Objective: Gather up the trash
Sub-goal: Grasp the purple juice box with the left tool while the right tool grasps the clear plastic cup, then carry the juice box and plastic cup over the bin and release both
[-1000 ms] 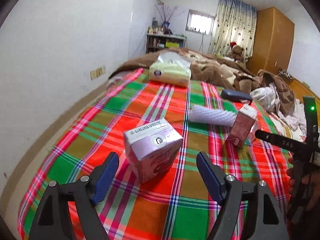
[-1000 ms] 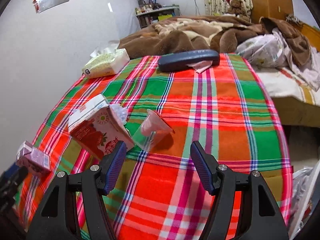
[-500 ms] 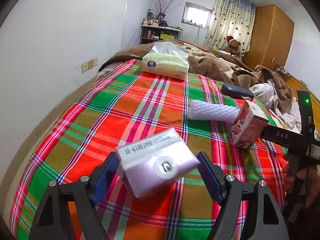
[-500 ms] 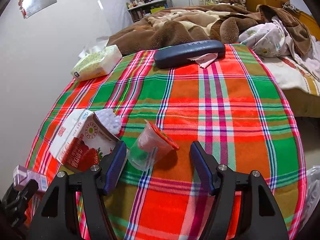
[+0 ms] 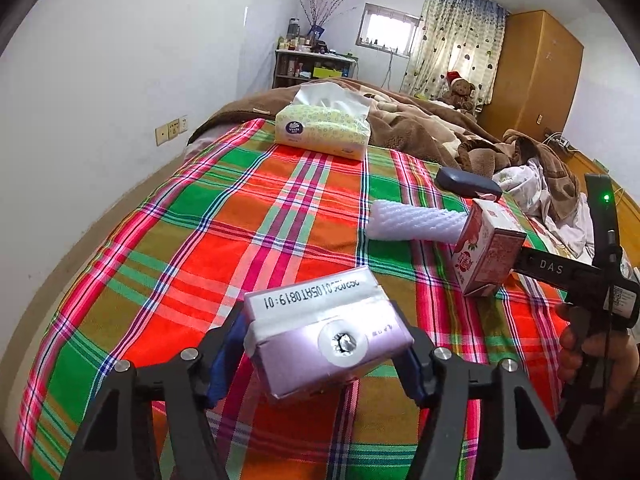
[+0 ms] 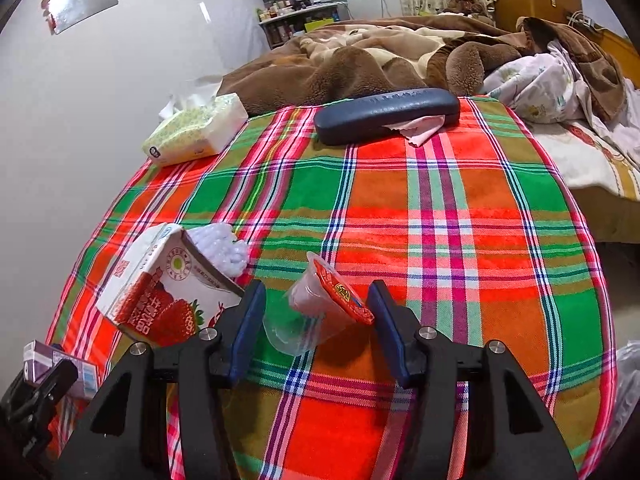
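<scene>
My left gripper (image 5: 320,354) is shut on a small purple drink carton (image 5: 326,344) and holds it above the plaid bedspread (image 5: 224,224). My right gripper (image 6: 316,320) has its jaws on either side of a clear plastic cup (image 6: 312,312) with a red foil lid, lying on its side; they have not closed on it. A strawberry milk carton (image 6: 160,288) lies just left of the right gripper and also shows in the left wrist view (image 5: 488,252). A white foam sleeve (image 5: 416,222) lies behind it.
A tissue pack (image 5: 324,130) and a dark glasses case (image 6: 386,114) with a pink cloth lie at the far edge of the bedspread. Brown blankets (image 6: 360,60) and bedding are piled beyond. A wall runs along the left. A plastic bag (image 6: 628,380) shows at the right edge.
My left gripper closed on the purple carton and lifted it off the bedspread. My right gripper moved forward until its jaws came around the plastic cup.
</scene>
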A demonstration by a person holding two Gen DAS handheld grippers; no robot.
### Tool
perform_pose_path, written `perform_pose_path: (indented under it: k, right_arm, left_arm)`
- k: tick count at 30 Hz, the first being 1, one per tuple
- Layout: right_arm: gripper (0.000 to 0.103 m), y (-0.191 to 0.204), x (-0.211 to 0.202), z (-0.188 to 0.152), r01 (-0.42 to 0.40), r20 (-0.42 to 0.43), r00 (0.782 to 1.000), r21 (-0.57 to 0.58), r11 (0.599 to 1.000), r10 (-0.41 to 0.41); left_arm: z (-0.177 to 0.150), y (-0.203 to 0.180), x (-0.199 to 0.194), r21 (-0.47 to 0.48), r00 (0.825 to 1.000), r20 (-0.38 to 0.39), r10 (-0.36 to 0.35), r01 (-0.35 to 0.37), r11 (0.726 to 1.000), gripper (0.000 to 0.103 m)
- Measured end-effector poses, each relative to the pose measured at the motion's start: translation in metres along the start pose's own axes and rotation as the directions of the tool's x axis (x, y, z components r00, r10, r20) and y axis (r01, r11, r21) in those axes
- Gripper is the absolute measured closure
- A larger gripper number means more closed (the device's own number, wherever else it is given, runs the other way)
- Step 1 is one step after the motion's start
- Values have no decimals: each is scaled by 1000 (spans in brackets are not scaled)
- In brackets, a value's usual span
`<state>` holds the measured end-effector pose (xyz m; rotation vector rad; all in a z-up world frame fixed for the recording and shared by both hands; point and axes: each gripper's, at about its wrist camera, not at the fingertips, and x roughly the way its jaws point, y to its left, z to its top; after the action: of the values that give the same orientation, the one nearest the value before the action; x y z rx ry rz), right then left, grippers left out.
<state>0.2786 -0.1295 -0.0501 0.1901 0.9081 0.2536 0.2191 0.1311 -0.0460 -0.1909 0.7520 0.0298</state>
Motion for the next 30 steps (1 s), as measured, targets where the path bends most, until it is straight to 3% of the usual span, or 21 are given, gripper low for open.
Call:
perform_pose_path:
  k: [15,30]
  right_arm:
    - [49,-7,-38,-14,-29,47,998,-1,1000,29]
    - [49,-42,-105,-45,-19,113,993,27,999,16]
  left_arm:
    - [-3,-19,-26,25,1000,23,-17,17,1000,37]
    - [-18,-87,-68,125,993,34,-114,109,986,37]
